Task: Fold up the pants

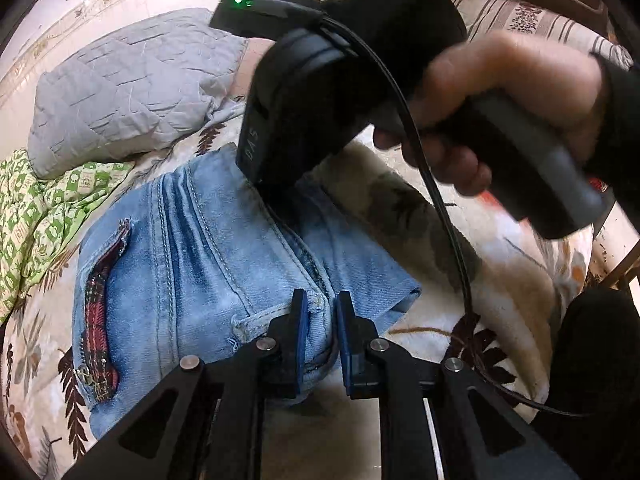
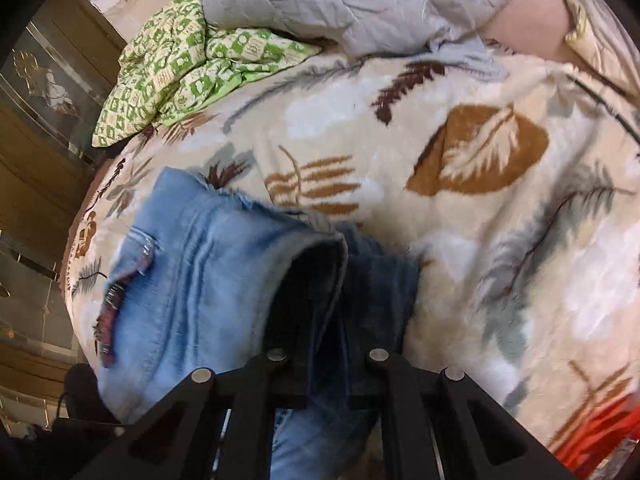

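The fingertips of the right gripper (image 2: 340, 320) are lying buried in folds of the jeans (image 2: 208, 264), so from its own camera I cannot tell how its jaws are standing; denim is bunching up dark between the two finger arms and blurring at the edges. From the left wrist view the right gripper (image 1: 260, 184) is showing only as a black housing with a green light, its tip pressing down into the jeans (image 1: 192, 264), and the right hand (image 1: 500, 104) holding its grey handle is blocking much of the bed behind, with a black cable (image 1: 432, 184) looping across the picture. The left gripper (image 1: 322, 328) is sitting with its blue-padded fingers (image 1: 302, 332) a little apart, a thick seam fold of the denim lying between them; whether the pads are actually pinching it is hard to make out. The jeans are lying folded on the leaf-patterned blanket (image 2: 460, 208) covering the bed, a zip pocket with red plaid lining (image 1: 98, 320) showing on the near-left side. Beyond them a grey quilted pillow (image 1: 132, 88) and a green patterned cloth (image 1: 44, 216) are crowding the far side of the bed
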Demonstrator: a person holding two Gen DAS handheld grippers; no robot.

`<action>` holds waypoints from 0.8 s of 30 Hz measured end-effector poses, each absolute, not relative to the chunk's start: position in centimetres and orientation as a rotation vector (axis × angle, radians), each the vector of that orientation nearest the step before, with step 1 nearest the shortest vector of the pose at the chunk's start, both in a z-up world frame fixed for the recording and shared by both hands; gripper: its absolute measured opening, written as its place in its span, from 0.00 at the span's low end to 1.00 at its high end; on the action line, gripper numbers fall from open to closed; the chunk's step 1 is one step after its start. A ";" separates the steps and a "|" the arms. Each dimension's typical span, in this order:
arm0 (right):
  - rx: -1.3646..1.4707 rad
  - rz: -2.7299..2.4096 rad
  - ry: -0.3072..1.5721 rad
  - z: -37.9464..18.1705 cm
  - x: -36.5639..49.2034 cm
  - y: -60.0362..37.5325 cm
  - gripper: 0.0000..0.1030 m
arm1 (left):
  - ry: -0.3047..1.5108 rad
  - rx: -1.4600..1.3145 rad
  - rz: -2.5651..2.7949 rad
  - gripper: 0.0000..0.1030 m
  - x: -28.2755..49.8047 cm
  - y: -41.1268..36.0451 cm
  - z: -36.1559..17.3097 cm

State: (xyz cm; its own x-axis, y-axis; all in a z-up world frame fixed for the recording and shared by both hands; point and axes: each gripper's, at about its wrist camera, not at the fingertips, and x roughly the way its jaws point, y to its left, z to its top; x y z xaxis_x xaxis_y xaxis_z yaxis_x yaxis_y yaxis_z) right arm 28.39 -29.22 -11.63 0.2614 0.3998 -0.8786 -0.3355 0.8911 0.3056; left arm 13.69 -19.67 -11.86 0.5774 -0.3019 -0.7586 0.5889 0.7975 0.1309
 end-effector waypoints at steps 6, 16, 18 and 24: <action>0.089 0.502 1.136 -9.8 27.5 -30.1 0.12 | 0.734 0.334 -0.579 0.55 12.2 -18.2 -9.8; -0.038 0.447 0.895 -3.5 21.4 -29.2 0.86 | 0.639 0.227 -0.464 0.89 10.3 -10.6 -4.0; -0.037 0.456 0.876 -2.7 20.6 -28.8 0.86 | 0.652 0.153 -0.426 0.89 11.4 -8.2 -3.1; -0.042 0.466 0.861 -1.8 18.7 -27.8 0.86 | 0.757 -0.056 -0.428 0.92 15.9 -4.1 -1.6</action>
